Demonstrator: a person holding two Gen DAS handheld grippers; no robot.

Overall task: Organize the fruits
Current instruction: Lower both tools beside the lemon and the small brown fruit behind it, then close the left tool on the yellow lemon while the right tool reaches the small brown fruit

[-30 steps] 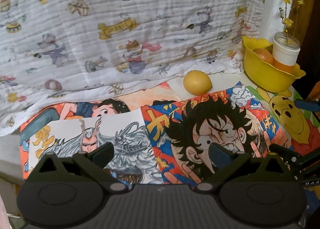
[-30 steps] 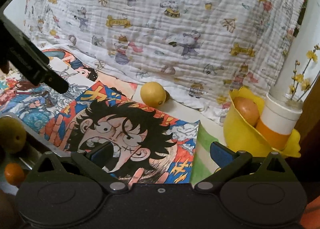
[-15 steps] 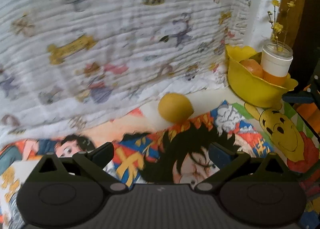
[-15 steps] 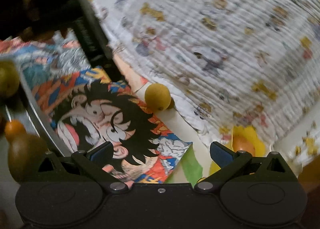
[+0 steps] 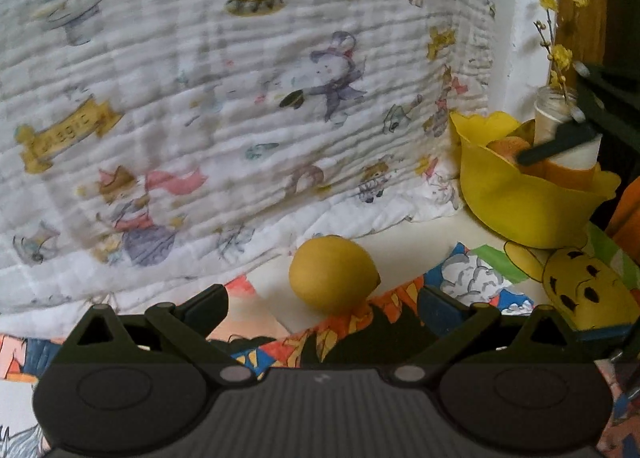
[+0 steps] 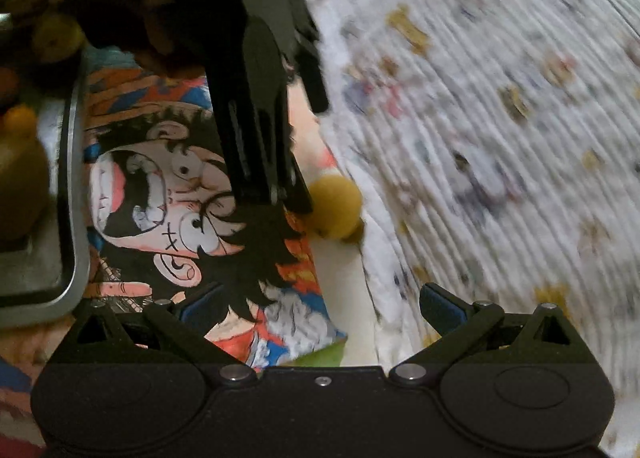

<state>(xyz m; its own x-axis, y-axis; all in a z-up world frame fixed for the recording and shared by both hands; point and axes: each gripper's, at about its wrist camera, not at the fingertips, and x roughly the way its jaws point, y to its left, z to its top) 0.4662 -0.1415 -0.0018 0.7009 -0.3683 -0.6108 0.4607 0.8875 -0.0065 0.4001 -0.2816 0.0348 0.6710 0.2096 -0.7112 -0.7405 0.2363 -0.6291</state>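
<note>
Left wrist view: your left gripper [image 5: 322, 300], spread open, nears the lemon [image 5: 333, 273], which may roll if nudged.

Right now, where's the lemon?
In the left wrist view the lemon lies just ahead of the open left gripper, at the edge of the cartoon poster, below the printed blanket and left of the yellow bowl.
</note>
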